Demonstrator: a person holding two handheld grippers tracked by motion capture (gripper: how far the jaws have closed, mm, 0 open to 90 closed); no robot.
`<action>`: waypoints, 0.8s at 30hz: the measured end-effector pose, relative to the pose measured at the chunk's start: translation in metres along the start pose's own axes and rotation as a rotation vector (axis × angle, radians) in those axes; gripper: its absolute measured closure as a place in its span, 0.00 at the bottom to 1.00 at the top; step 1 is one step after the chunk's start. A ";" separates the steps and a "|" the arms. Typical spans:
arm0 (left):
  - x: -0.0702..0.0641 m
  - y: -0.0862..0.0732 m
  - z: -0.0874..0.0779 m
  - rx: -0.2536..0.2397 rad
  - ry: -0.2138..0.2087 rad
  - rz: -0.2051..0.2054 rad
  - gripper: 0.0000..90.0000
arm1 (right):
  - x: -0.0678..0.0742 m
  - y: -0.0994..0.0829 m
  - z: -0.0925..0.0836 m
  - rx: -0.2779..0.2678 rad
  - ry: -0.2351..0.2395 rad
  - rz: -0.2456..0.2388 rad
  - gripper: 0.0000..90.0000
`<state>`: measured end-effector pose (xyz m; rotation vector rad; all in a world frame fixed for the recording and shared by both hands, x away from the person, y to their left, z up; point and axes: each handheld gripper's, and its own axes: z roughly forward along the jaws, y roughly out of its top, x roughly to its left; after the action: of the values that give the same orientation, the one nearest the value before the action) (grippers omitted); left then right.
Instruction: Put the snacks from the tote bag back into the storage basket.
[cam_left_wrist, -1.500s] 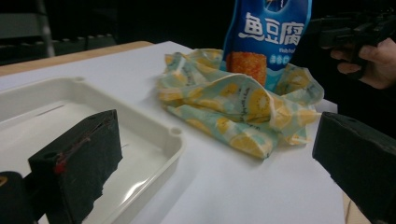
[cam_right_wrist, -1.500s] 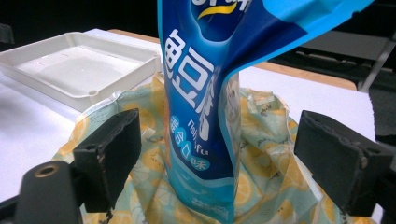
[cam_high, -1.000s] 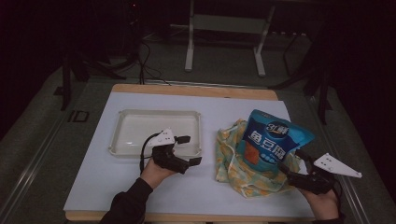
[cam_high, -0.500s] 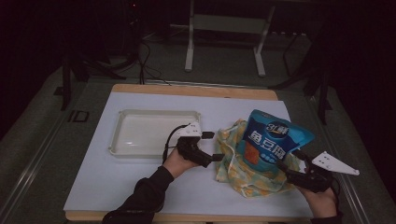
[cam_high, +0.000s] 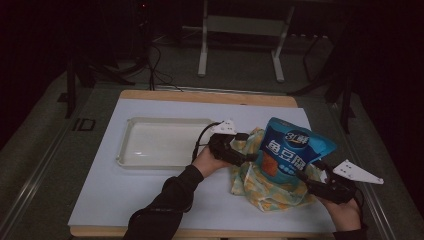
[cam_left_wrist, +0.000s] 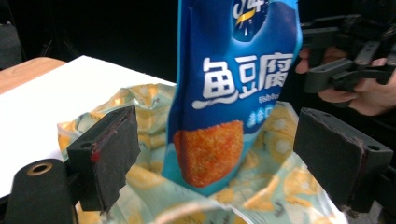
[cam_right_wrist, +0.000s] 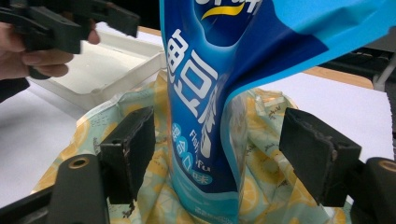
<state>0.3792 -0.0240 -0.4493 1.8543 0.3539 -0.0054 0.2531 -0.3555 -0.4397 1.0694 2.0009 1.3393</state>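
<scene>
While level, left hand-held gripper (cam_high: 248, 158) beside blue bag (cam_high: 290, 152).

Right claw (cam_right_wrist: 217, 154): jaws have just been closing, pads apart, not pressing. Blue snack bag (cam_right_wrist: 210, 93) stands upright between them, inside a yellow lemon-print bag (cam_right_wrist: 266, 163). White tray (cam_right_wrist: 107, 70) behind, on the white table (cam_right_wrist: 28, 130). Left claw (cam_right_wrist: 60, 23), held in a hand, upper left.

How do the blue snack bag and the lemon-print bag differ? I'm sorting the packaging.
The blue snack bag stands upright; the lemon-print bag lies crumpled and open on the table. The blue bag is glossy with white characters and a fried-cube picture; the lemon-print bag is pale with yellow slices. The blue bag stands in the lemon-print one.
</scene>
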 end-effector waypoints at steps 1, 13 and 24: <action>0.002 0.002 0.003 0.006 -0.006 0.004 0.17 | 0.000 0.000 0.000 0.002 0.004 0.000 0.33; 0.011 0.005 0.028 -0.001 -0.035 0.016 0.23 | -0.001 0.000 0.007 0.026 0.014 0.008 0.33; 0.012 0.006 0.043 0.003 -0.067 0.016 0.36 | -0.001 0.001 0.014 0.043 0.027 0.015 0.48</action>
<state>0.4000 -0.0627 -0.4590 1.8551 0.2933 -0.0569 0.2652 -0.3487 -0.4442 1.0934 2.0536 1.3300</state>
